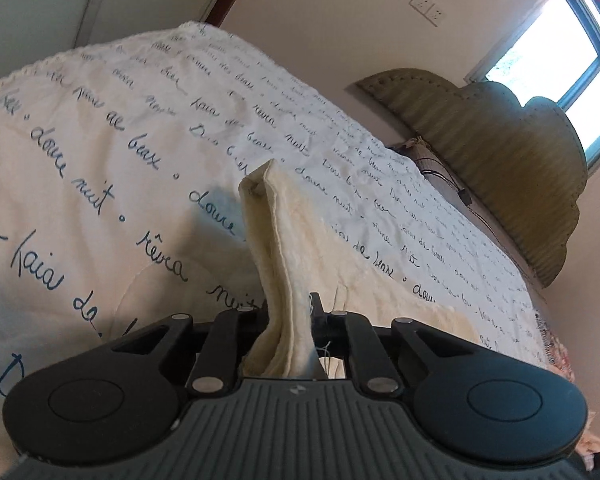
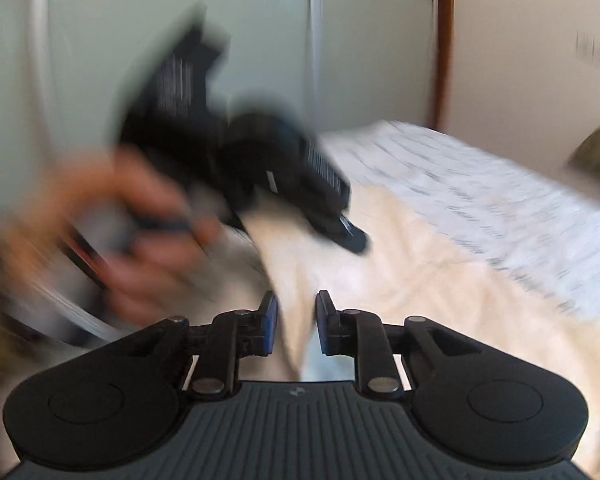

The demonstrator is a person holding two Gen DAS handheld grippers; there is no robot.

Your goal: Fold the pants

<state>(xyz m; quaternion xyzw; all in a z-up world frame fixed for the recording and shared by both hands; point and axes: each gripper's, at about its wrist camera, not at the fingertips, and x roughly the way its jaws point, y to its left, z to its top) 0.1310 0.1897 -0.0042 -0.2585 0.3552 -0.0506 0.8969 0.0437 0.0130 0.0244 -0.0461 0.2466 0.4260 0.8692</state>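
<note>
Left gripper (image 1: 290, 312): fingers pinch a bunched fold of the cream pants (image 1: 284, 248), which stands up past the fingertips.
Right gripper (image 2: 296, 320): fingers sit narrowly apart with pants cloth between them; whether they press on it I cannot tell.
Pants: beyond both grippers, draped on the bedspread (image 1: 112, 152).
Hand (image 2: 132, 236): blurred, holding the left gripper.

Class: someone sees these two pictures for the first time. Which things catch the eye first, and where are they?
In the left wrist view, the left gripper pinches a cream fold of the pants rising at centre, over a bedspread covered in blue handwriting. In the right wrist view, a blurred hand at left holds that gripper.
</note>
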